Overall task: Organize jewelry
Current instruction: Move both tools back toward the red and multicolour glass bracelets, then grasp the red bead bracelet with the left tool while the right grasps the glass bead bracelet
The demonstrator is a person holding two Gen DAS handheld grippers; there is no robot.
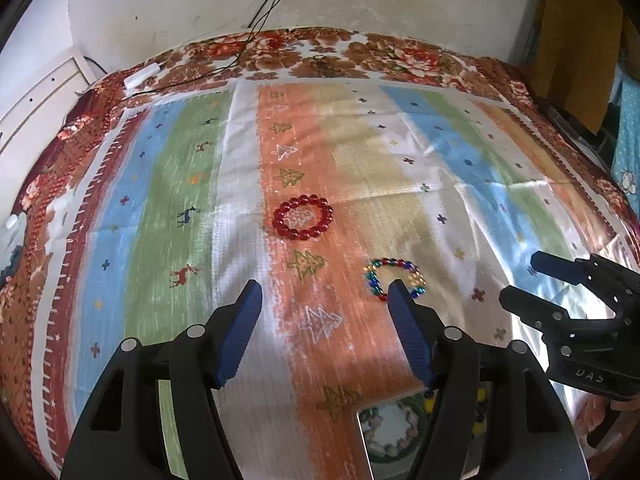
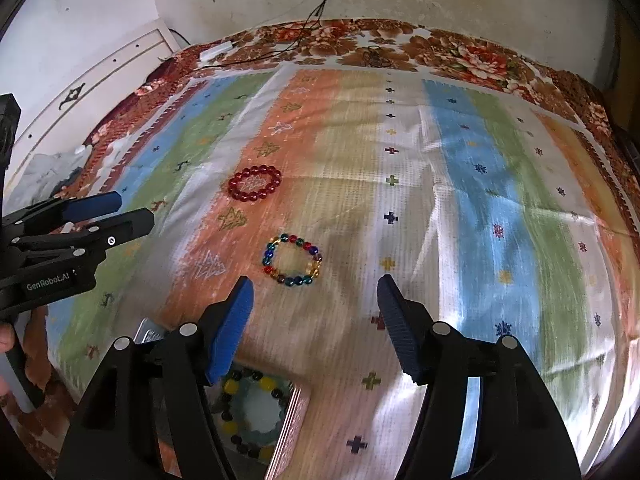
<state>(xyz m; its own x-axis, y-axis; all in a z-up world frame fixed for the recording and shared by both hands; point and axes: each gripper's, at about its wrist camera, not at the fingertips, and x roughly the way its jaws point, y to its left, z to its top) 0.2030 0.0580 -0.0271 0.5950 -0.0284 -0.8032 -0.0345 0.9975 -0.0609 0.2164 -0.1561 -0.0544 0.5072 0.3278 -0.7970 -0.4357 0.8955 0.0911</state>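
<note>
Glossy red beads form a round bracelet [image 1: 303, 217] on your striped woven cloth [image 1: 192, 184]; nearer you lies a multicoloured bead bracelet [image 2: 292, 259], apart from it. Your left gripper [image 1: 324, 292] and right gripper [image 2: 314, 286] both stand wide, empty. The open box [image 2: 286, 432] beneath them holds yellow-and-dark beads [image 2: 248, 412].

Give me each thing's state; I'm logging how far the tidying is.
Red bracelet: flat on the cloth, untouched.
Multicolored bracelet: flat on the cloth, untouched.
Box: open, beaded bracelets already inside.
Left tongs: open, empty.
Right tongs: open, empty.
</note>
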